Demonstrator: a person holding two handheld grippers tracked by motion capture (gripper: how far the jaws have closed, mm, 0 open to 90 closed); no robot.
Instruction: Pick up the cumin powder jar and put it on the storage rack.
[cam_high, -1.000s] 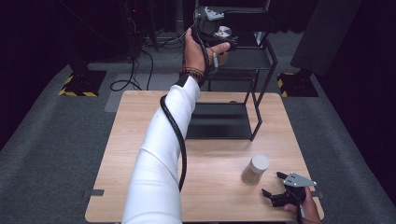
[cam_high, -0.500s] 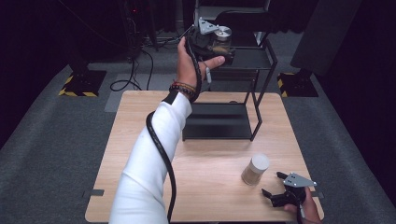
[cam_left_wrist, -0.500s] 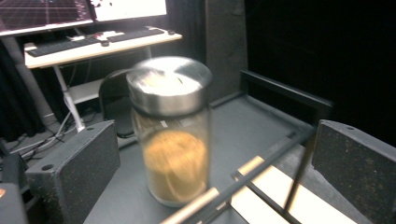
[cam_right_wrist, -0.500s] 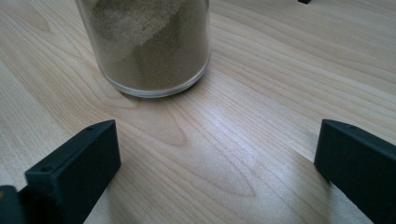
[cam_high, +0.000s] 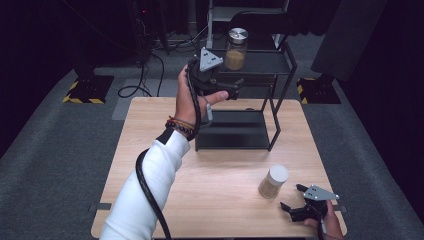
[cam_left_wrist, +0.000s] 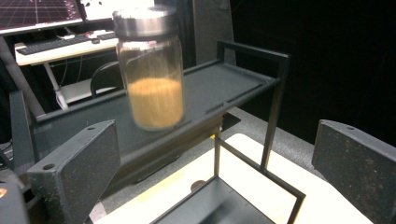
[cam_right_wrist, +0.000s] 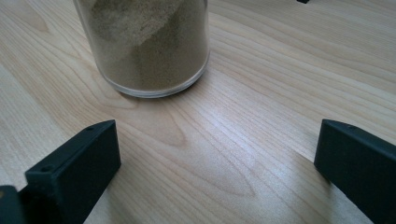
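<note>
Wooden table (cam_high: 220, 200) with black rack (cam_high: 260, 95): metal-lidded jar (cam_high: 236, 48) parked on top shelf, left gripper (cam_left_wrist: 210, 177) wide open and empty nearby, right gripper (cam_right_wrist: 215, 163) gaping, empty, behind white-lidded jar (cam_high: 273, 181), probably lined up for grabbing.

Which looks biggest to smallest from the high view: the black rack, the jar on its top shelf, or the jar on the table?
1. Black rack, biggest by far.
2 and 3. Top-shelf jar and table jar: they look nearly alike, and they sit at different distances from the camera, so I won't rank them.
</note>
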